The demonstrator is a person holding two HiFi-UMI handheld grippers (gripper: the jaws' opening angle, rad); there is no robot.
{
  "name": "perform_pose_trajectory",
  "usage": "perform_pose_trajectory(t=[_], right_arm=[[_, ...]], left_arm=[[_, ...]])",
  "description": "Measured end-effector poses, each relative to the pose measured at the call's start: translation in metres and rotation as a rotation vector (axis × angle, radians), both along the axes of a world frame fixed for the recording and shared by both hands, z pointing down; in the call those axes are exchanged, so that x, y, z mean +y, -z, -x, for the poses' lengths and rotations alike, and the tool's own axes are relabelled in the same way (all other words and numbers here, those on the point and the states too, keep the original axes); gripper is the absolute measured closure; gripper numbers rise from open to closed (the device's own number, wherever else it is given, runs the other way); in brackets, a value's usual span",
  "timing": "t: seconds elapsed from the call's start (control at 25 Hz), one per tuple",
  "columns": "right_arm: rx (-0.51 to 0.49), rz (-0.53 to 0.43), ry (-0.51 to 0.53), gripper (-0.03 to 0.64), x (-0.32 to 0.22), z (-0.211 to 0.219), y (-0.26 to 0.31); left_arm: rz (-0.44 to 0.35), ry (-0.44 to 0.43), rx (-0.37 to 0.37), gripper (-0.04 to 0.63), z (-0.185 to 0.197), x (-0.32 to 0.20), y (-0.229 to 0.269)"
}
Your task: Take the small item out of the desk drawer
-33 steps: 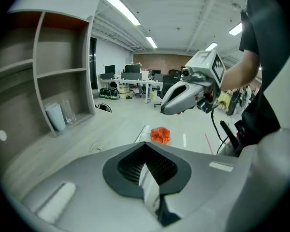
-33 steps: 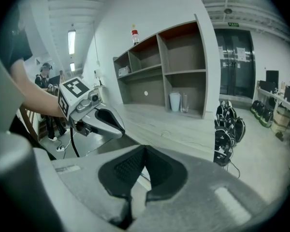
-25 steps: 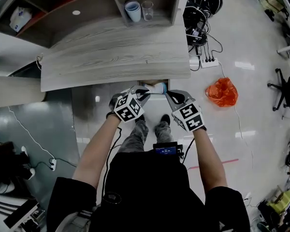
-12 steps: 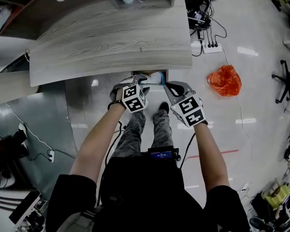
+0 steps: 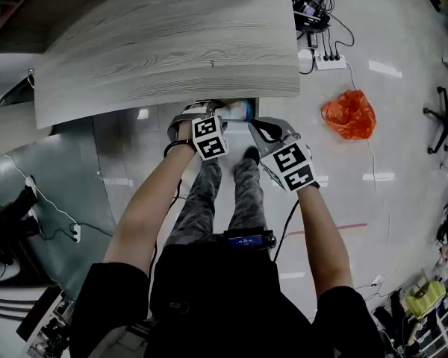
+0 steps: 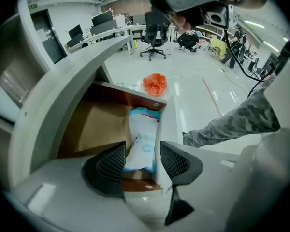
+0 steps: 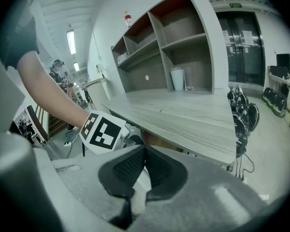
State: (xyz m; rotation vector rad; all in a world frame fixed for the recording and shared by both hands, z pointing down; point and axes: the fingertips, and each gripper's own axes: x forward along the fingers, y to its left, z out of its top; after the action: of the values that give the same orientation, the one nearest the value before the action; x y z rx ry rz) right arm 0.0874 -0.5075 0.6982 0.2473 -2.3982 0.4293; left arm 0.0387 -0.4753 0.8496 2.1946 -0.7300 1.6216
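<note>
Desk (image 5: 172,58): grey woodgrain top, upper left and centre of the head view. Drawer (image 6: 135,93) stands open under its near edge, brown inside with a white front panel.

Left gripper (image 6: 142,152): pointing steeply down over the drawer mouth, in front of the person's knees. The jaws have just been opening and now stand wide apart. The packet (image 6: 142,139) shows between them, but neither pad presses on it, so it is released.

Packet: white with blue ends. It lies lengthwise inside the drawer, along the white front panel, resting on the drawer floor. In the head view only its end shows at the desk edge.

Right gripper (image 7: 144,151): just right of the left one, by the drawer's right end. Jaws clenched, tips meeting. A pale strip shows in the gap below the tips; I cannot tell what it is. The left gripper's marker cube sits just left of these jaws.

Floor, right: power strip (image 5: 327,62) by the desk corner. An orange bag (image 5: 349,114) lies well apart from the drawer.
</note>
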Motion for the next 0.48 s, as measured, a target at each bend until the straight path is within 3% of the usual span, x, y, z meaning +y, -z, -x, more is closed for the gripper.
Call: perform_pose_trajectory(t=[0.48], right_arm=[[-0.001,0.019,-0.03,0.617,-0.001,-0.01,-0.017]], left_arm=[[0.029,-0.051,-0.089,0.374,0.002,-0.002,-0.038]])
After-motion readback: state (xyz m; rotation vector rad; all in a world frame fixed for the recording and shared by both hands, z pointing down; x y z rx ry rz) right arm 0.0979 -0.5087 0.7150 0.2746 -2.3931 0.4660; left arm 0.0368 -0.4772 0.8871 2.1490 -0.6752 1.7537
